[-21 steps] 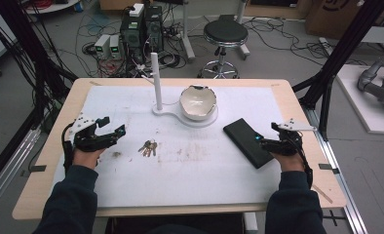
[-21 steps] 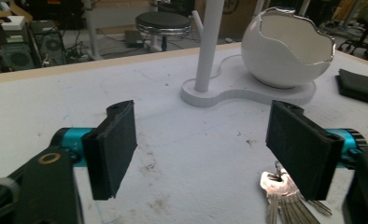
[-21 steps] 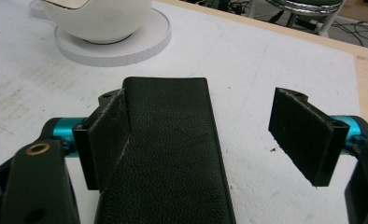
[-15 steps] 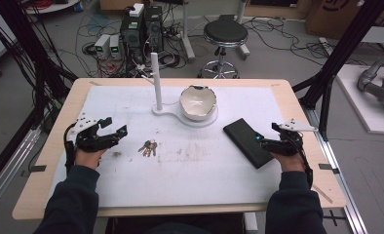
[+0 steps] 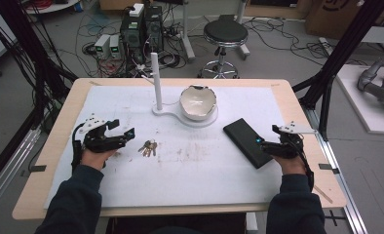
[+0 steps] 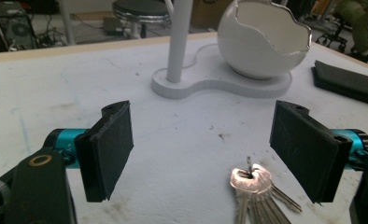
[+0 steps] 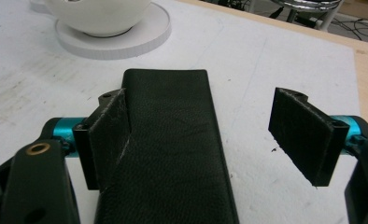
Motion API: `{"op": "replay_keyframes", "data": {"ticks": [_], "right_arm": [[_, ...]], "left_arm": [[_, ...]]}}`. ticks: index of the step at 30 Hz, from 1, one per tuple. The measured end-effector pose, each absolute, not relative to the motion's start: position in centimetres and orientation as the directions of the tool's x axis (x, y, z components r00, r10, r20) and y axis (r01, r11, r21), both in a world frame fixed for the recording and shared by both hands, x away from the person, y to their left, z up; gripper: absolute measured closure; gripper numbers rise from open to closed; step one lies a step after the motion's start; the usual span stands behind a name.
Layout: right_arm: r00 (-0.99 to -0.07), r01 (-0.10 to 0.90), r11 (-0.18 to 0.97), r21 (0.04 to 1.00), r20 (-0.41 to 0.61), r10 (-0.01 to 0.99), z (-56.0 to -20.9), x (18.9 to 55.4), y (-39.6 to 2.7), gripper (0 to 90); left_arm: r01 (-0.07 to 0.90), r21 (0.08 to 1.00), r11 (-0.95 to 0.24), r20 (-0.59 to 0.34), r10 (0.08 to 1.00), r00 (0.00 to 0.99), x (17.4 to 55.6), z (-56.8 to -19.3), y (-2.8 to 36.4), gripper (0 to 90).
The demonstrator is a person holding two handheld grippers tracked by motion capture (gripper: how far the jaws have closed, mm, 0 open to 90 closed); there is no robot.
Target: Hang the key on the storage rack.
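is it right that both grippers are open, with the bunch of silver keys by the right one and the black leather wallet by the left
Not quite: the sides are swapped. The bunch of silver keys lies by the left gripper, per the left gripper view; the black leather wallet lies by the right gripper. Both are open.

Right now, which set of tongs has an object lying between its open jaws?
The right tongs: the black leather wallet lies between its jaws. The bunch of silver keys lies just ahead of the left tongs.

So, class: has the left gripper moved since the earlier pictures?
No. In the high view the left gripper sits at the same spot left of the keys, jaws open.
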State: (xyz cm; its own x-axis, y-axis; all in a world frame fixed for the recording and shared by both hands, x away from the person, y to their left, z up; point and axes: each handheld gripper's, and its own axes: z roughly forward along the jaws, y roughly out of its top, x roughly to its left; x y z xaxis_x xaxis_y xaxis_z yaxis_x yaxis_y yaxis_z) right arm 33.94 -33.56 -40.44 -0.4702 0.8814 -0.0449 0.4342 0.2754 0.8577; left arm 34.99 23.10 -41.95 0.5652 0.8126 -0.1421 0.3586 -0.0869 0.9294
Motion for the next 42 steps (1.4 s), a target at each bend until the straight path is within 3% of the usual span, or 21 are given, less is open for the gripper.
{"op": "replay_keyframes", "data": {"ticks": [4, 8, 17, 28, 32, 42], "right_arm": [[-0.464, 0.423, 0.267, 0.866, -0.045, 0.885, -40.2, 33.7, -33.5, 21.3], [-0.470, 0.431, 0.275, 0.860, -0.046, 0.881, -40.4, 34.0, -33.2, 21.3], [-0.486, 0.433, 0.287, 0.854, -0.047, 0.872, -40.7, 34.6, -32.8, 21.3], [-0.488, 0.434, 0.284, 0.855, -0.043, 0.872, -40.6, 34.4, -32.9, 21.3], [-0.488, 0.435, 0.286, 0.854, -0.044, 0.872, -40.6, 34.4, -32.9, 21.4], [-0.486, 0.437, 0.283, 0.854, -0.040, 0.873, -40.6, 34.4, -33.0, 21.4]], "left_arm": [[0.426, 0.892, -0.152, -0.150, 0.789, 0.596, 35.3, -42.9, 22.1, 43.3], [0.465, 0.868, -0.176, -0.173, 0.770, 0.614, 35.8, -43.6, 21.5, 54.3], [0.472, 0.852, -0.225, -0.183, 0.717, 0.672, 36.9, -44.4, 18.7, 61.8], [0.510, 0.812, -0.283, -0.169, 0.722, 0.671, 37.3, -45.0, 17.8, 69.7], [0.510, 0.811, -0.286, -0.175, 0.714, 0.678, 37.2, -44.9, 17.7, 87.0], [0.498, 0.817, -0.290, -0.161, 0.715, 0.680, 37.0, -44.7, 17.7, 87.9]]}}
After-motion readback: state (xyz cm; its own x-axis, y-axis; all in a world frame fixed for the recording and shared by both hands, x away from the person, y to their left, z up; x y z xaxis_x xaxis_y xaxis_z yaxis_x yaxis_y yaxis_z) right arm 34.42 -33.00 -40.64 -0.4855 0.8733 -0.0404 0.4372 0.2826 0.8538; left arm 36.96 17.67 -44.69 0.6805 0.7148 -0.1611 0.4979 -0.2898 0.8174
